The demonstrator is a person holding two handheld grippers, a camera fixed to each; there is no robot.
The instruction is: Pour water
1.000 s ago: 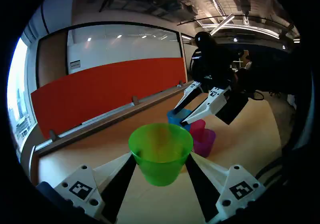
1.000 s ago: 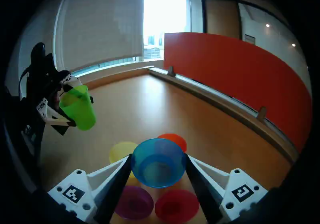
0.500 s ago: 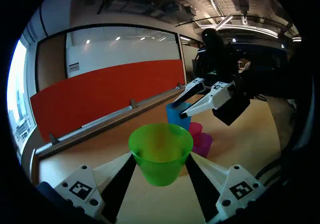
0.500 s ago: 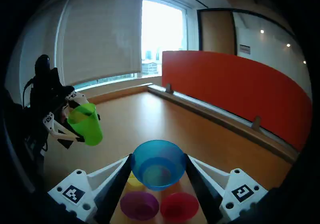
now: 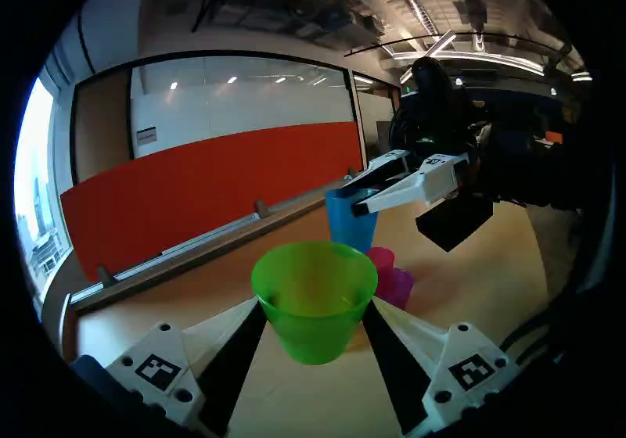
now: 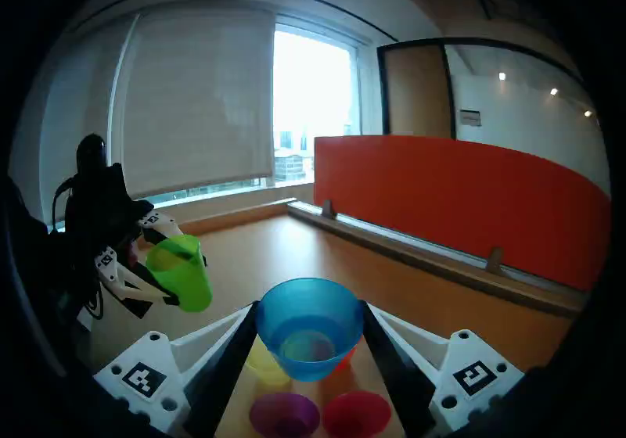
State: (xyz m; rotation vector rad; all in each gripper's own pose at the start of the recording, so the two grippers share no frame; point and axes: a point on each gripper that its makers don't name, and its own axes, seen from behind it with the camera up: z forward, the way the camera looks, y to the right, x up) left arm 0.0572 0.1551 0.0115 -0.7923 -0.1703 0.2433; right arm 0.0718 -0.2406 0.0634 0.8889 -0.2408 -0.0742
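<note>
Wooden tabletop (image 6: 258,254) with four small cups grouped just below the blue cup (image 6: 310,328): yellow cup (image 6: 264,364) at lower left, orange cup (image 6: 345,357) peeking out at lower right, purple cup (image 6: 284,416) and pink cup (image 6: 357,413) nearest the camera. Red partition (image 6: 462,203) along the far edge of the tabletop, bright window (image 6: 313,137) and drawn blind (image 6: 192,109) behind. Left gripper (image 6: 176,270) off to the left in right gripper view, up off the tabletop, fingers pointing right, green cup (image 6: 186,281) leaning a little with rim uppermost; whatever holds the gripper too dark to make out. Right gripper (image 5: 356,197) in left gripper view reaching in from the right, about level, raised clear above the pink and purple cups, blue cup hanging roughly upright and not touching them. Held cups well apart from each other, green one nearer the window side. Left fingers (image 5: 235,356) closed in on the green cup, one each side, pressing its wall below the rim. Right fingers (image 6: 391,367) same story, clamped on either side of the blue cup. Paler disc low inside the blue cup; water or bare bottom, cannot tell. Contents of green cup, cannot tell.
</note>
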